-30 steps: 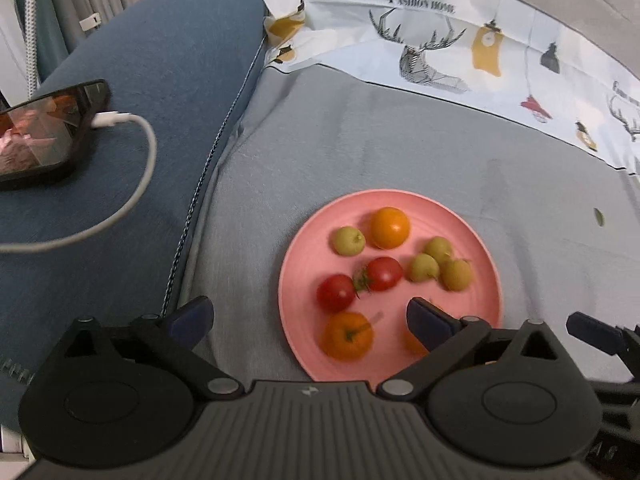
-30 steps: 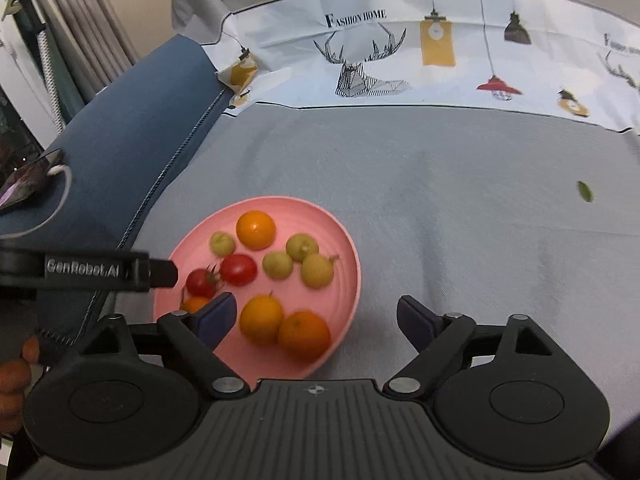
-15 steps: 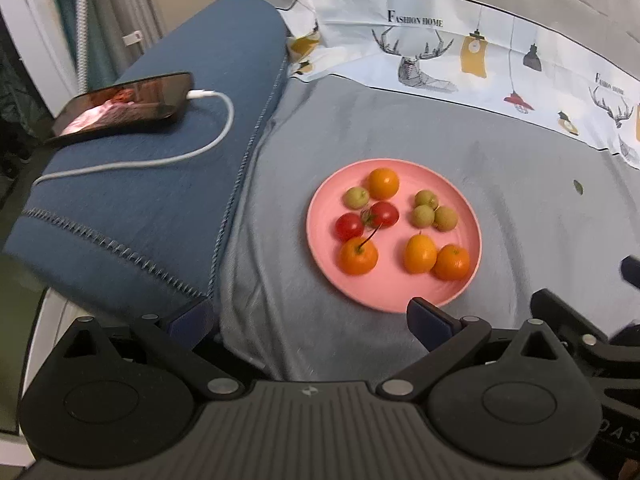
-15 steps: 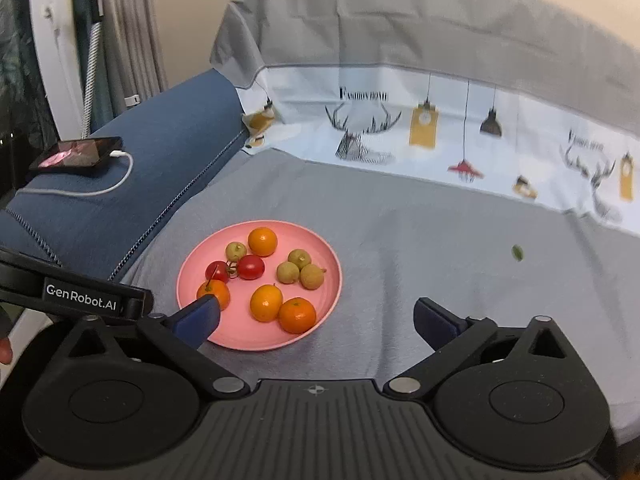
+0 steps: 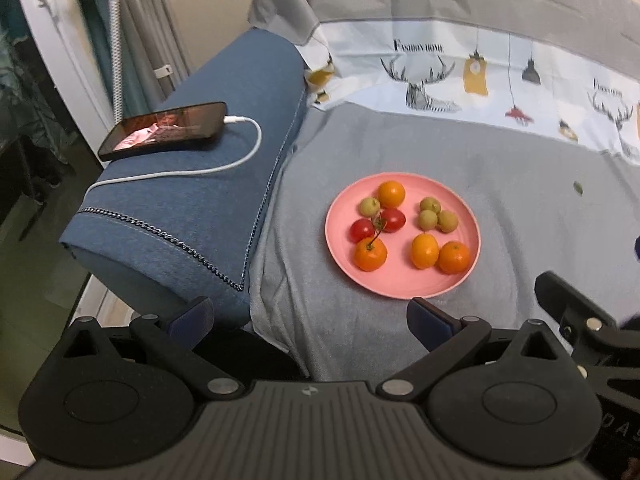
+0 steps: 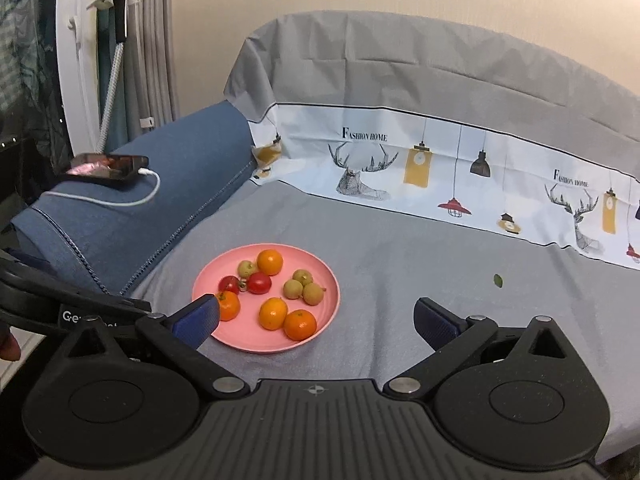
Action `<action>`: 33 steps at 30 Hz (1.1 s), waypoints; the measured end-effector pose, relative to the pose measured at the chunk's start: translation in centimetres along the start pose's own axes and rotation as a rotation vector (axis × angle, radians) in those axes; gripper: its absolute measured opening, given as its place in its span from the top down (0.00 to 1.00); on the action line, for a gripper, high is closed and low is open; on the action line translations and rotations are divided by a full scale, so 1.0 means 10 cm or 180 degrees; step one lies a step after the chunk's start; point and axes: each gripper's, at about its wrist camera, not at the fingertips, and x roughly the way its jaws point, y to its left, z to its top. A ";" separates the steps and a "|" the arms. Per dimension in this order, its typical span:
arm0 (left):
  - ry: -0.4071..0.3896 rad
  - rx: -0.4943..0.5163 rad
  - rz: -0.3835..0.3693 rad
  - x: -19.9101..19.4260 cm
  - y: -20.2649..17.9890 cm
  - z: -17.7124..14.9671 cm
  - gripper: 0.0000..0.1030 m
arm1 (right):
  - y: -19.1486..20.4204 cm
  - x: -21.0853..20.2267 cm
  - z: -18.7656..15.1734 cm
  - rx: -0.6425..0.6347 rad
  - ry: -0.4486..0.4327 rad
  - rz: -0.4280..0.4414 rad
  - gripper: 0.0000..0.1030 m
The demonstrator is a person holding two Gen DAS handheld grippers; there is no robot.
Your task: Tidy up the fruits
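My worry is the round fruit rolling: the pink plate (image 5: 402, 292) sits on soft, wrinkled grey cover, so a careless nudge at its rim could tip it and send a tomato (image 5: 392, 219) off. Both my tools, left tool (image 5: 310, 316) and right tool (image 6: 316, 316), are spread wide and carry nothing. The plate lies just beyond both, its near rim by the left tool's right fingertip.
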 end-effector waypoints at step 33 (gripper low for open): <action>-0.0114 -0.0046 0.0002 -0.14 0.08 -0.17 0.00 | 0.05 -0.19 -0.10 0.0092 -0.0010 0.0024 0.01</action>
